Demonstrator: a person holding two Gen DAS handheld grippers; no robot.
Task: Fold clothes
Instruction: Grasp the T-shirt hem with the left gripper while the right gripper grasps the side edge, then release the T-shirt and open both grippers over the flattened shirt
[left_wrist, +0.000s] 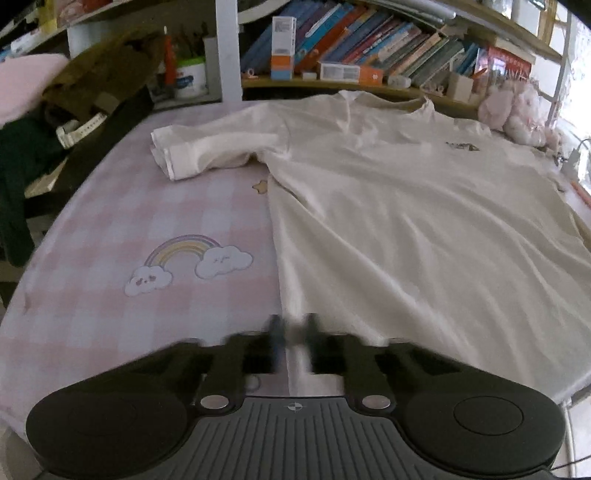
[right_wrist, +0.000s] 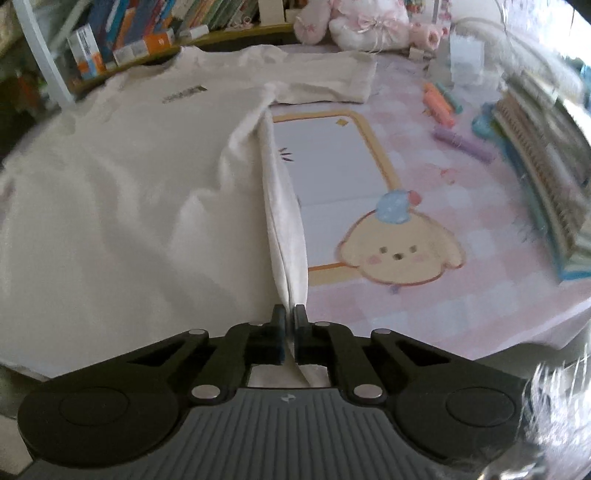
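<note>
The right gripper pinches the shirt's side edge, raised into a ridge off the pink mat. The left gripper straddles the opposite edge, its jaws blurred (cannot tell whether they hold cloth). The shirt lies spread flat, sleeves out. If only one side is gripped, lifting could drag the shirt askew; the markers nearby might get swept.

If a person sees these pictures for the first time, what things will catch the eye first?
First, the white T-shirt spread flat across the pink checked tablecloth. Next, the right gripper, shut on the shirt's side edge and lifting it into a ridge. Then the printed puppy to the right of that ridge.
</note>
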